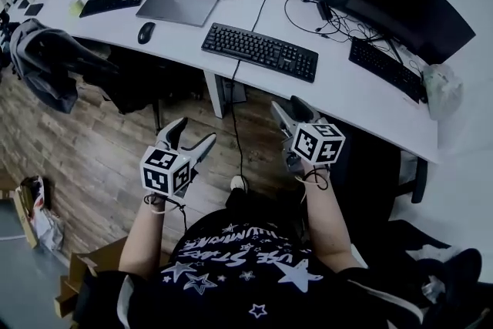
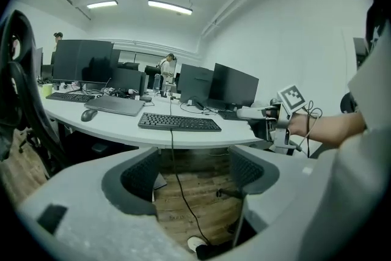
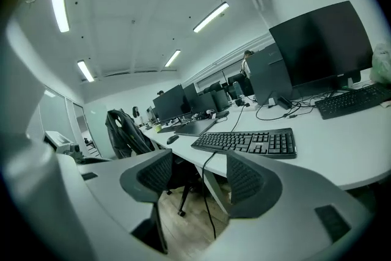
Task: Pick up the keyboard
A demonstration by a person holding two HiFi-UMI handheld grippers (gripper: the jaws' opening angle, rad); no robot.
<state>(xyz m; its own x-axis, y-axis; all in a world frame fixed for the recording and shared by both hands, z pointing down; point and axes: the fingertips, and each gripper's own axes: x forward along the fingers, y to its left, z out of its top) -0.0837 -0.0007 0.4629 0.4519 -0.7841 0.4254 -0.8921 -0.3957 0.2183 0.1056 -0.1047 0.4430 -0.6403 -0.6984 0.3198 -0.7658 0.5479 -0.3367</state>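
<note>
black keyboard point(image 1: 259, 51) on white desk point(image 1: 339, 92); left claw point(image 1: 194, 130) and right claw point(image 1: 289, 105) gape empty.

Black keyboard point(image 1: 259, 51), white desk point(image 1: 347, 92), star-patterned dark shirt point(image 1: 231, 273)

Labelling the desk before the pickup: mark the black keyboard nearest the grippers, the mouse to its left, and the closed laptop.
black keyboard point(image 1: 259, 52): head view, middle of its key field.
mouse point(image 1: 145, 32): head view, top of its shell.
closed laptop point(image 1: 179, 4): head view, centre of its lid.
</note>
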